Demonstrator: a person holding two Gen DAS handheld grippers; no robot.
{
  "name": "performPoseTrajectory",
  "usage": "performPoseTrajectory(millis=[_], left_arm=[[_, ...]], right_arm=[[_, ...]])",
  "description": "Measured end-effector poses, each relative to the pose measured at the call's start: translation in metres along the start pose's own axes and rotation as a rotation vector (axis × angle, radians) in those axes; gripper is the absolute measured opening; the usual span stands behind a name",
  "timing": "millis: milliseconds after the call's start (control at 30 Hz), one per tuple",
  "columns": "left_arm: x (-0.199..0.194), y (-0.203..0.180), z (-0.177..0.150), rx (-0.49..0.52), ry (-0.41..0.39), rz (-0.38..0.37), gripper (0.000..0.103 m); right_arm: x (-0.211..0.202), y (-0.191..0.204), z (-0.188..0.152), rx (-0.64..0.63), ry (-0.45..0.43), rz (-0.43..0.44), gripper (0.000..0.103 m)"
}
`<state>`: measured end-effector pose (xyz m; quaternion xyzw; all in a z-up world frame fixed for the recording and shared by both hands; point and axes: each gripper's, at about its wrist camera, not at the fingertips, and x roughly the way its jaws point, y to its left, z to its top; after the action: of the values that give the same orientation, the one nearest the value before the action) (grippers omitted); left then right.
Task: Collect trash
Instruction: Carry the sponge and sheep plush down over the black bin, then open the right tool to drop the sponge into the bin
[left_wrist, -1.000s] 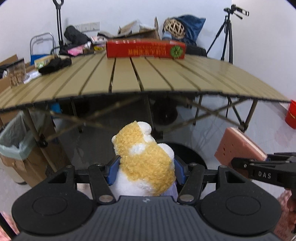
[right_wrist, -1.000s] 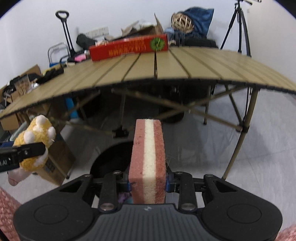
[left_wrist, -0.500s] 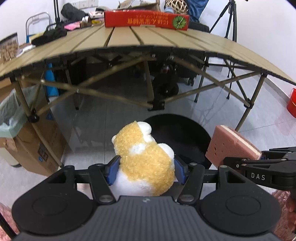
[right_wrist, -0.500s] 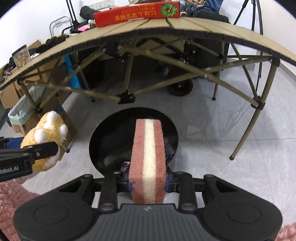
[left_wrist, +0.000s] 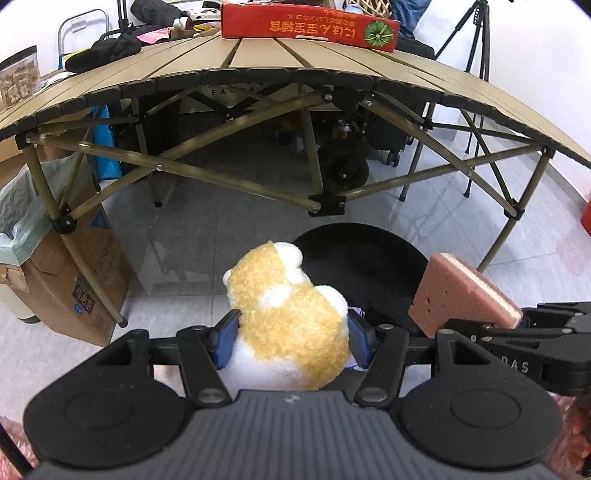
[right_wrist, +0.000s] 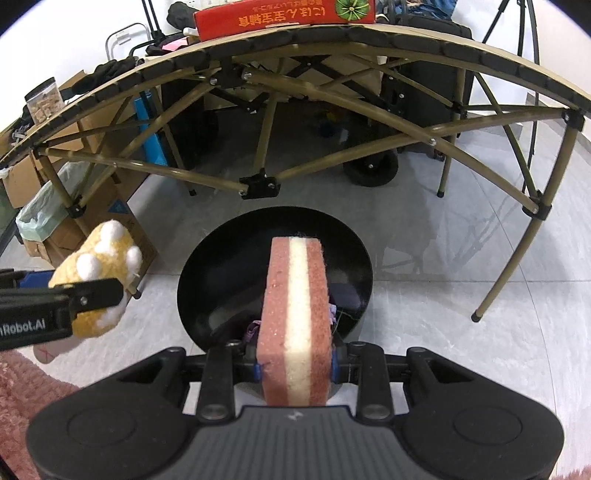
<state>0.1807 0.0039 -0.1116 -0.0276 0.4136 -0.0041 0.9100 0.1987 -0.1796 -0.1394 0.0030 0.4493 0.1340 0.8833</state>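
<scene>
A folding slatted bench (left_wrist: 295, 62) spans the upper part of both views, with a long red box (left_wrist: 308, 24) lying on top. On the grey floor in front of it stands a round black bin (right_wrist: 275, 254), open at the top, with scraps of trash just visible inside.

The left gripper (left_wrist: 291, 332) is clamped on a yellow and white plush toy (left_wrist: 291, 310), held near the bin's left rim. The right gripper (right_wrist: 295, 369) squeezes a pink sponge with a cream middle layer (right_wrist: 295, 317), upright on its edge and lined up over the bin's opening.

Risks, as a judgement: the plush looks nearer the rim than the centre, so letting go here could bounce it onto the floor. The soft sponge may cling to a pad and tumble sideways. The two grippers are close together and could collide.
</scene>
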Motion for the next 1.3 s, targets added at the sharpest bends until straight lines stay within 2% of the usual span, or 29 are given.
performPoseTrajectory(millis=[667, 900, 1300], left_arm=[[0.038, 0.016, 0.024, -0.073, 0.025, 0.049, 0.06], [0.051, 0.022, 0.031, -0.101, 0.04, 0.066, 0.06], [0.049, 0.018, 0.029, -0.083, 0.036, 0.049, 0.06]], right_arm=[[0.055, 0.008, 0.031, -0.046, -0.058, 0.028, 0.03], [0.07, 0.01, 0.031, -0.062, -0.06, 0.032, 0.03], [0.077, 0.011, 0.025, -0.073, -0.074, 0.029, 0.03]])
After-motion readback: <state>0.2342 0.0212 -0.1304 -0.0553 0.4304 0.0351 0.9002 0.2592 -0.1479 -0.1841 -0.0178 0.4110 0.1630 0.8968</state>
